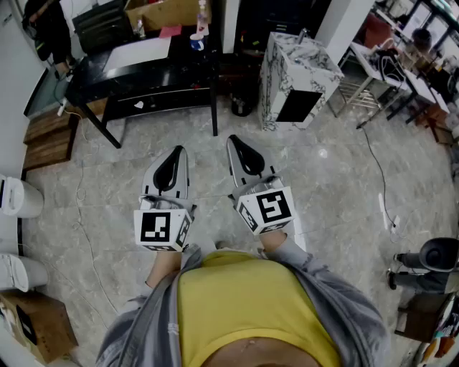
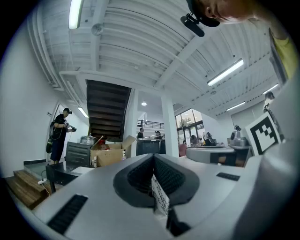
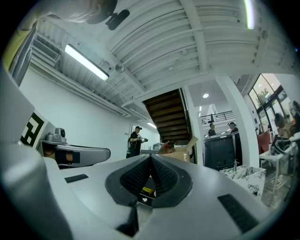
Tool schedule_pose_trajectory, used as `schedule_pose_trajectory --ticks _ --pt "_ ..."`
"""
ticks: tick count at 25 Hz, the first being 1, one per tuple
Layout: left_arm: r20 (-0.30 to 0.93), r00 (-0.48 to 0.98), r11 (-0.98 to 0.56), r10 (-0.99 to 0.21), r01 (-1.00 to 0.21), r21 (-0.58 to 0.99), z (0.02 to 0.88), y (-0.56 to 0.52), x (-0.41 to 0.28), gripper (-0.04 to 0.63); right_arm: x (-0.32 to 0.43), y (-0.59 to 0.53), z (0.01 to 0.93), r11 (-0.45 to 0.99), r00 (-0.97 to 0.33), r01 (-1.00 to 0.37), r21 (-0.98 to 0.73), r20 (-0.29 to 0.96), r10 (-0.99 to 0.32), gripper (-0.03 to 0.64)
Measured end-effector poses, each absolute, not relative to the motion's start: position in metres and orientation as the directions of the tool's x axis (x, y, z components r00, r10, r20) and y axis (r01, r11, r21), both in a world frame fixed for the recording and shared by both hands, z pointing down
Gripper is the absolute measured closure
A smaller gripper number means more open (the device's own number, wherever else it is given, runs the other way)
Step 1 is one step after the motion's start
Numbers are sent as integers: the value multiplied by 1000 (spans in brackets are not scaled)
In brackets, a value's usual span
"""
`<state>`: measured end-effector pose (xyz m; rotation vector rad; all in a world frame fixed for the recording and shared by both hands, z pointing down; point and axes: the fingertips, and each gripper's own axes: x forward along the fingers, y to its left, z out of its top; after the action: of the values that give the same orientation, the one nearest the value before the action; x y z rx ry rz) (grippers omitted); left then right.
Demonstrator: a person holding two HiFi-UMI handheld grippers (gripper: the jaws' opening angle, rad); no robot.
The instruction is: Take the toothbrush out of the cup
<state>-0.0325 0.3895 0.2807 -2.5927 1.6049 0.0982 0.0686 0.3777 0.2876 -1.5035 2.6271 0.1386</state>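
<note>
I stand on a grey stone floor and hold both grippers close in front of my body, pointing about level. The left gripper (image 1: 176, 150) (image 2: 153, 158) has its jaws shut with nothing between them. The right gripper (image 1: 235, 139) (image 3: 150, 157) is beside it, also shut and empty. Far ahead, on a black table (image 1: 136, 75), stands a small white and blue cup-like thing (image 1: 196, 42), well beyond both grippers. Whether a toothbrush is in it is too small to tell.
A marble-patterned cabinet (image 1: 297, 70) stands right of the table. A cardboard box (image 1: 162, 11) sits behind the table, wooden steps (image 1: 46, 135) at the left, and a cable (image 1: 378, 179) runs over the floor at the right. People stand in the background.
</note>
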Motion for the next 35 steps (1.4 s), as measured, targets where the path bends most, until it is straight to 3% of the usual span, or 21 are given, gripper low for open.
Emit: schedule_pose_trajectory --ticks 9,26,35 --pt "-104 454 -451 -885 -891 -51 293 332 -40 595 59 320 296 496 -497 -867 46 -157 -854 600" --pt "-105 527 -522 -843 -850 -72 294 82 -93 595 -1 65 305 450 -448 -893 31 -166 -878 541" --pt "-101 561 -561 -821 -827 -36 308 -1 -116 595 -20 -9 317 397 -398 -917 37 -141 -906 523"
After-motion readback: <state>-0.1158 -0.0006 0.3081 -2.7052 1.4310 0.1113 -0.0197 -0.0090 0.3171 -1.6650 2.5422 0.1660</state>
